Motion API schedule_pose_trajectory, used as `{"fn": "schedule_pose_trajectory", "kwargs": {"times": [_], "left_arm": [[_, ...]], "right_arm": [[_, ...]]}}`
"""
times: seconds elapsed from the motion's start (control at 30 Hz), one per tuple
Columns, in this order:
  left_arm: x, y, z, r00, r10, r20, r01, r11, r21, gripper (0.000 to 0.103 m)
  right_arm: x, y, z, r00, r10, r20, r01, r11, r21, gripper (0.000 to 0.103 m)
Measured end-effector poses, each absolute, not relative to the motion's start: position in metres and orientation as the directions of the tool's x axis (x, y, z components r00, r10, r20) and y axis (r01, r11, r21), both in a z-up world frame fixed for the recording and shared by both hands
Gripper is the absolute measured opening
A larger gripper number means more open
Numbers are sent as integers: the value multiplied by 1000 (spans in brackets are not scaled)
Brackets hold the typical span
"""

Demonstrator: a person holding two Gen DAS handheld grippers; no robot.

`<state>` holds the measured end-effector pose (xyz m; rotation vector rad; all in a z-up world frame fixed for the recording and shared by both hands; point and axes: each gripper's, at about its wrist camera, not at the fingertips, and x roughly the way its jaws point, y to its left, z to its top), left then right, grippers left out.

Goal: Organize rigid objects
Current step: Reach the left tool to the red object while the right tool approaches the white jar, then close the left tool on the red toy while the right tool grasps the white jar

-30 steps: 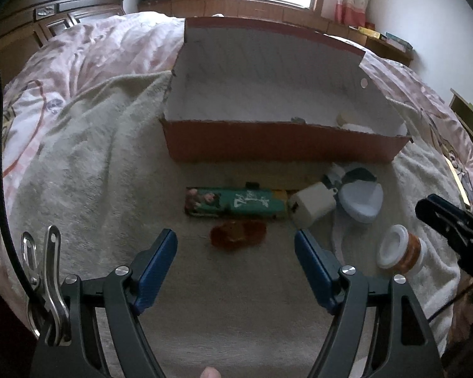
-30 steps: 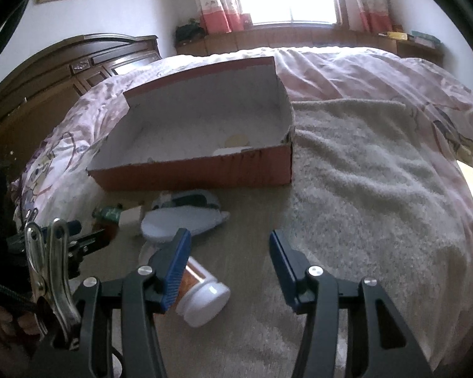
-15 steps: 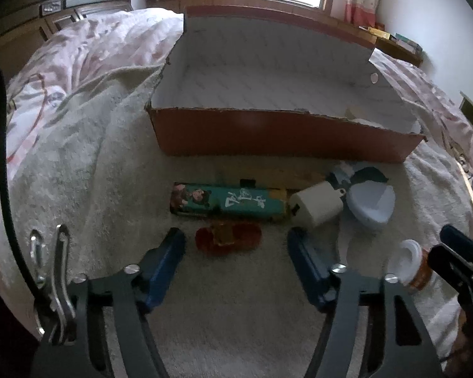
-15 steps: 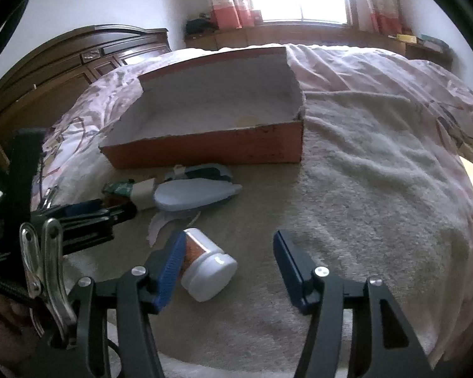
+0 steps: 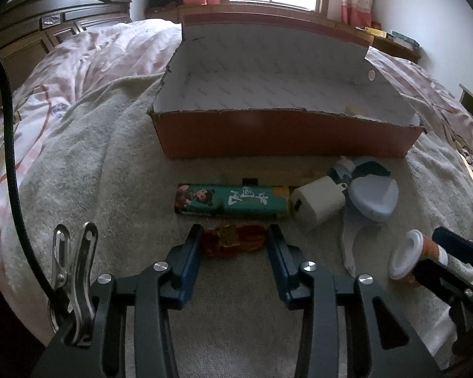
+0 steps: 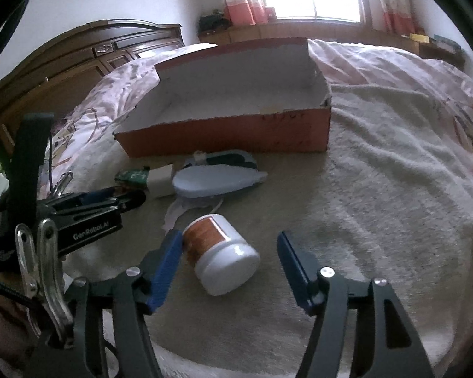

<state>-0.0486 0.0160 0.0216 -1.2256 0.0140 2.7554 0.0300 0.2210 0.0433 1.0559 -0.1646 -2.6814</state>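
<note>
A small red and gold trinket [image 5: 249, 240] lies on the beige towel. My left gripper [image 5: 234, 235] has its jaws closing on it, blue pads against both its ends. A white-lidded jar with an orange label [image 6: 224, 253] lies on its side between the fingers of my right gripper [image 6: 228, 237]. Those jaws are opening; the left pad is close to the jar and the right pad stands well clear. The jar [image 5: 406, 258] also shows at the right of the left wrist view. The open red cardboard box [image 5: 268, 135] stands behind the objects.
In front of the box lie a green printed tube [image 5: 233, 201], a white charger cube [image 5: 318, 203], a pale blue heart-shaped case [image 5: 373, 197] and a yellow strip [image 5: 299, 174]. The towel [image 6: 378, 189] covers a pink bedspread. A dark wooden headboard [image 6: 78, 60] rises at the left.
My left jaws have drawn in from wide apart to the ends of the red trinket. My right jaws have spread wider around the jar, which now sits closer in.
</note>
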Motion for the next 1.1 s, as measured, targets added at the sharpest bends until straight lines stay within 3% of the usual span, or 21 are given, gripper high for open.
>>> {"fn": "schedule_pose_trajectory", "kwargs": {"times": [0.7,0.73,0.9,1.1], "left_arm": [[-47,14,20,-667,125,-734,-121,-991,-58,42],[-47,14,20,-667,126,-735,-122,-991,-59,41],[-45,10,22,-661,139,-737,-120,-990,-79,41],[-43,7,26,-658,158,-736,-119,-987,-105,41]], "right_arm": [[34,201,22,-693,-252,-675,208,-967,148,68],[34,201,22,-693,-251,-675,207,-967,147,67],[35,203,24,-696,-247,-674,199,-969,149,43],[35,207,25,-692,-264,-671,201,-964,172,42]]}}
